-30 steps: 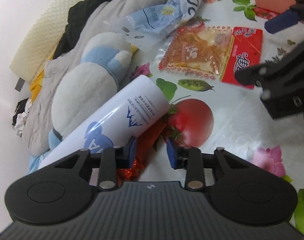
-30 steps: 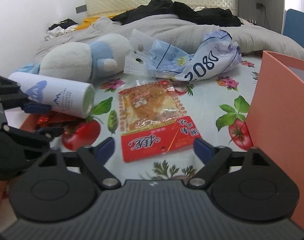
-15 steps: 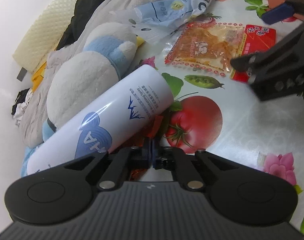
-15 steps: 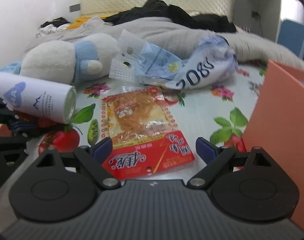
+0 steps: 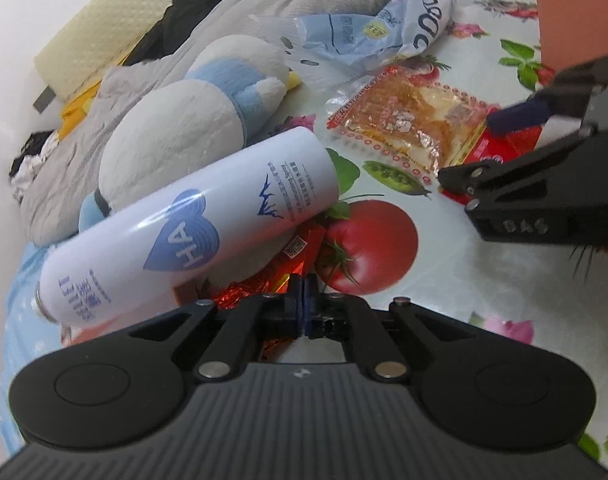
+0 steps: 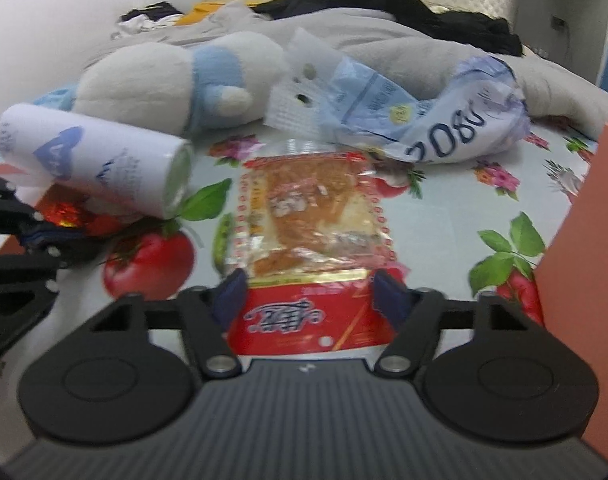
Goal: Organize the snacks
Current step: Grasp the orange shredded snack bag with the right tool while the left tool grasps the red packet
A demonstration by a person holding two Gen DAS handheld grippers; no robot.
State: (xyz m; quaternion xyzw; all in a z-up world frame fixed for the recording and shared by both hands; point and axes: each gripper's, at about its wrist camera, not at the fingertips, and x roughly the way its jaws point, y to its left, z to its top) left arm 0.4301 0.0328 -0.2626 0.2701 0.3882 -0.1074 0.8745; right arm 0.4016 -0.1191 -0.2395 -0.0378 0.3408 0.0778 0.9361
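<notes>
Left wrist view: the left gripper (image 5: 304,304) is seen with its jaws pressed together on the near edge of a red foil snack wrapper (image 5: 292,258), most of which is trapped under a white canister (image 5: 192,228) lying on its side just ahead and to the left of the fingers. The wrapper appears to be pinched by its one free corner because the rest is covered. A plush toy (image 5: 192,120) is lodged behind the canister, which probably keeps it from rolling away.

In the right wrist view, the right gripper (image 6: 308,300) is held with its jaws apart, one blue pad on either side of the red header of a clear-and-red snack packet (image 6: 308,224), which lies flat on the fruit-print tablecloth (image 6: 444,220) directly ahead. Whether the pads already touch the packet cannot be told; the straddle suggests a grasp is being lined up. An orange box (image 6: 576,248) stands just right of this gripper and is judged the likely destination. A crumpled blue-and-white bag (image 6: 444,120) lies beyond the packet.

The wrapper will likely drag the canister when pulled.
</notes>
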